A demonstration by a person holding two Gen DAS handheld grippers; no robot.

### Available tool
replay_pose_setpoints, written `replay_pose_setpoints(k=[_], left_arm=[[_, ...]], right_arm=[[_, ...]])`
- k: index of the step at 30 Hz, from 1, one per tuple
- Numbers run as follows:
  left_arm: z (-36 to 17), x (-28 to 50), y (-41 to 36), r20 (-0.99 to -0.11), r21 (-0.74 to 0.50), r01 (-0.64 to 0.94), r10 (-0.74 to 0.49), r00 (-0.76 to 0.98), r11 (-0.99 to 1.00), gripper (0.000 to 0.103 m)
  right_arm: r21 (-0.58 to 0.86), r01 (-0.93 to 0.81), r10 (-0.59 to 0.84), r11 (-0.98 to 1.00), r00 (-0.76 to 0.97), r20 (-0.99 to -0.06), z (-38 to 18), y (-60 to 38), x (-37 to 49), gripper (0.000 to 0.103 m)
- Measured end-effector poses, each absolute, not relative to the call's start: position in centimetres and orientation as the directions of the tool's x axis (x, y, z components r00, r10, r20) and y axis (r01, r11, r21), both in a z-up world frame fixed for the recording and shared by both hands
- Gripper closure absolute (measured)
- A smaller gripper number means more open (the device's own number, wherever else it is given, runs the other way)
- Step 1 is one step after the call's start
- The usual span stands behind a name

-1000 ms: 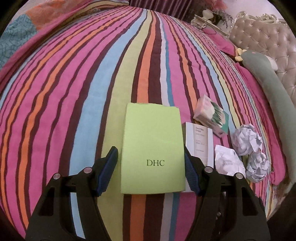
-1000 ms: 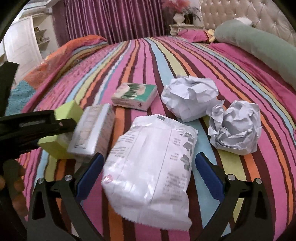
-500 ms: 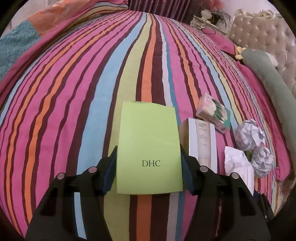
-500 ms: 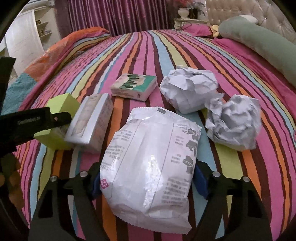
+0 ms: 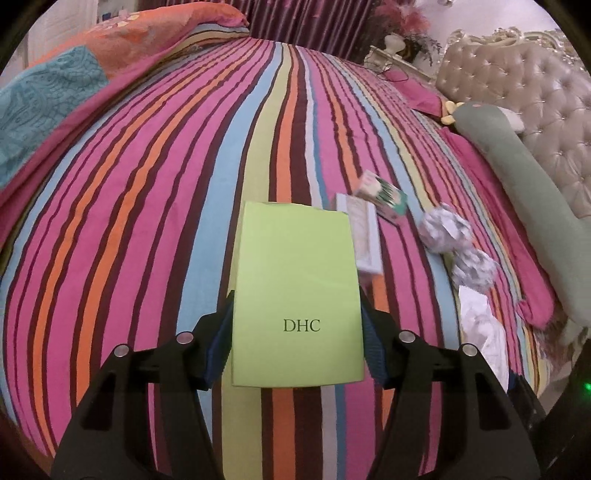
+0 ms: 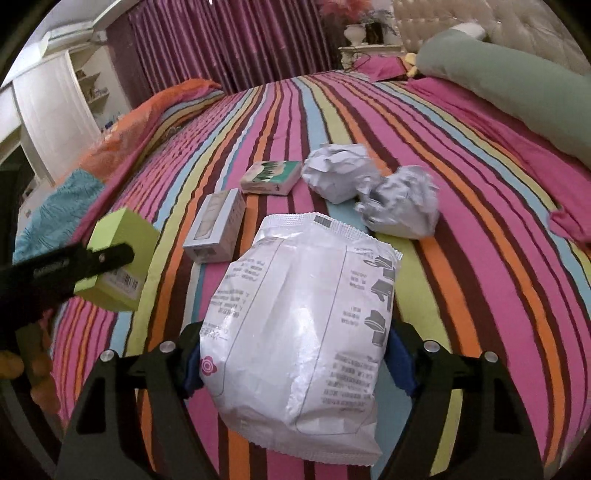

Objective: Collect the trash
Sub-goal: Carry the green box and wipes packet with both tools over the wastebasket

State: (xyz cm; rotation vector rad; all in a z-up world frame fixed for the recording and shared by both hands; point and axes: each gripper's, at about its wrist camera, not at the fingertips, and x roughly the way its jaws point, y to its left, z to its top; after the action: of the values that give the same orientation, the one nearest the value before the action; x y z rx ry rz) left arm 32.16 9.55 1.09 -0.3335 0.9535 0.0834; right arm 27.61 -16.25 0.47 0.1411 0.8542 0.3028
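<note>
My left gripper (image 5: 297, 325) is shut on a lime-green DHC box (image 5: 295, 291) and holds it off the striped bedspread (image 5: 147, 221). From the right wrist view the same green box (image 6: 118, 236) hangs at the left, clamped by a black finger. My right gripper (image 6: 295, 354) is shut on a white plastic packet (image 6: 299, 332), also raised. On the bed lie a pale narrow box (image 6: 216, 229), a small green-patterned box (image 6: 271, 177) and two crumpled paper balls (image 6: 338, 171) (image 6: 402, 201).
A long grey-green bolster (image 6: 517, 85) lies along the right side by a tufted headboard (image 5: 535, 96). A folded orange and teal quilt (image 5: 55, 92) is heaped at the far left. A nightstand with a vase (image 6: 354, 33) and a white cabinet (image 6: 55, 103) stand beyond the bed.
Both grippers went from open around their items to shut on them. Both then rose and drew back, so the green box and the white packet came up off the bed.
</note>
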Motion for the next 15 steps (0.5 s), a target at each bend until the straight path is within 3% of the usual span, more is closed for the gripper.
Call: replay_pose_setpoints(k=[15], left_arm=[[2.4,19.8,6.6,-0.795,-0.235,-0.138,-0.108,0.597,0.962,0.044]], right_arm=[[0.269,-0.129,0.288,0.955,0.629,-0.722,1.1,-22.5,19.7,0.03]])
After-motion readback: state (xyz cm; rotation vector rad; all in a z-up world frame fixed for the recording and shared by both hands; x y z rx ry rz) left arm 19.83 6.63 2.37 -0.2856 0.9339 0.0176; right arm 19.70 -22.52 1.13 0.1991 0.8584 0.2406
